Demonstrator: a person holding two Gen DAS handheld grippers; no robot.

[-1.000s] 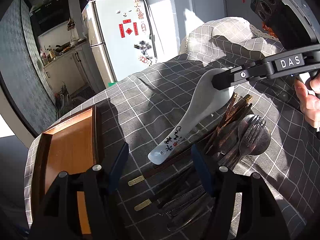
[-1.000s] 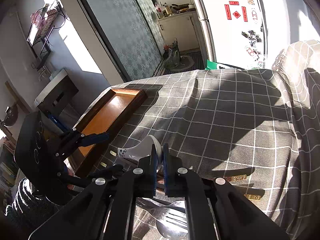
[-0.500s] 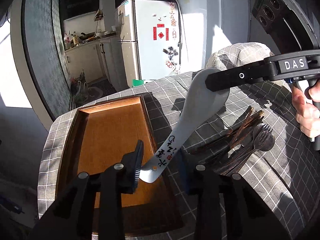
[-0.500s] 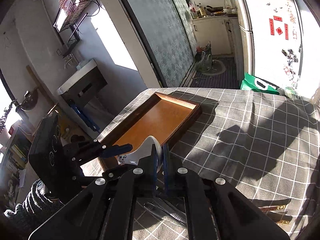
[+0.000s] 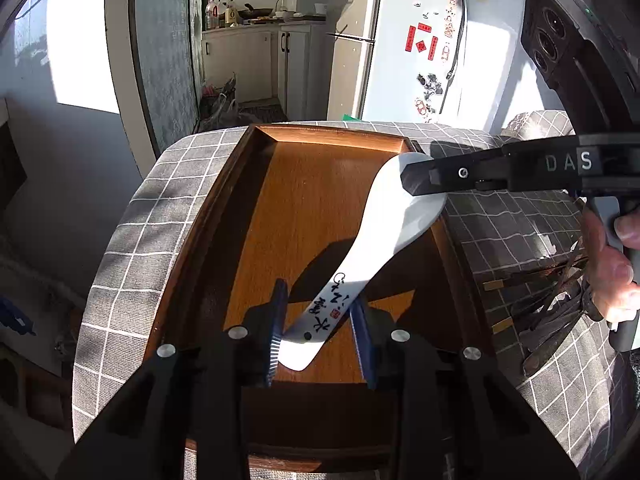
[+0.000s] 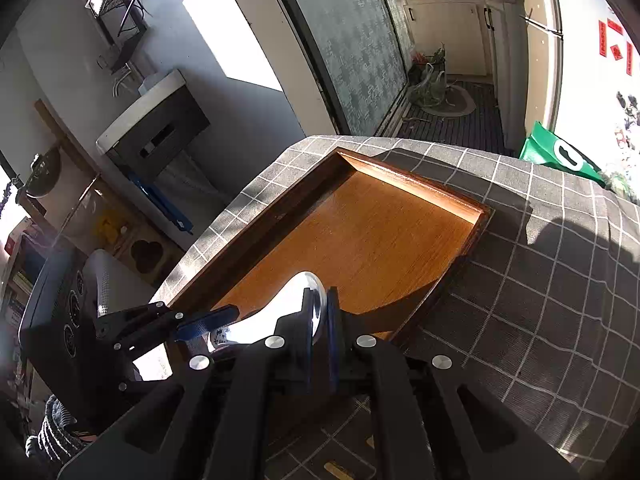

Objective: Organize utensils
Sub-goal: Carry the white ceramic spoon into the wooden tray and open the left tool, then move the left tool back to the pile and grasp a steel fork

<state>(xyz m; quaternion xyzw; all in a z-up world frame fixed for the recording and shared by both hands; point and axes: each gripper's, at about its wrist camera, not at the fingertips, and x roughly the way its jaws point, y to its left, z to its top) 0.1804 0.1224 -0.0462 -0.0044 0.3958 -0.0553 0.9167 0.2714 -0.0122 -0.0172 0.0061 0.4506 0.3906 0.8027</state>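
A big white spoon (image 5: 384,240) with dark writing on its handle is held up in the air over a brown wooden tray (image 5: 304,208). Its shadow falls on the tray floor below it.

The left gripper (image 5: 318,334) has its two blue fingers on each side of the spoon's handle, near the end with the small hole. The fingers are pinching the handle, one on each edge.

The right gripper (image 6: 319,320) has its fingers pressed close together on the rim of the spoon's bowl (image 6: 308,292), so it is pinching the bowl end. In the left view this gripper comes in from the right side, and a hand (image 5: 612,272) grips its handle.

So both grippers hold the same spoon, one at each end, and the spoon slants across the near right part of the tray.

The tray sits on a table with a grey checked cloth (image 6: 540,300), close to the table's far left edge. More utensils, dark chopsticks and metal pieces (image 5: 552,308), lie in a pile on the cloth to the right of the tray.

A white fridge (image 5: 400,40) with red stickers stands behind the table.
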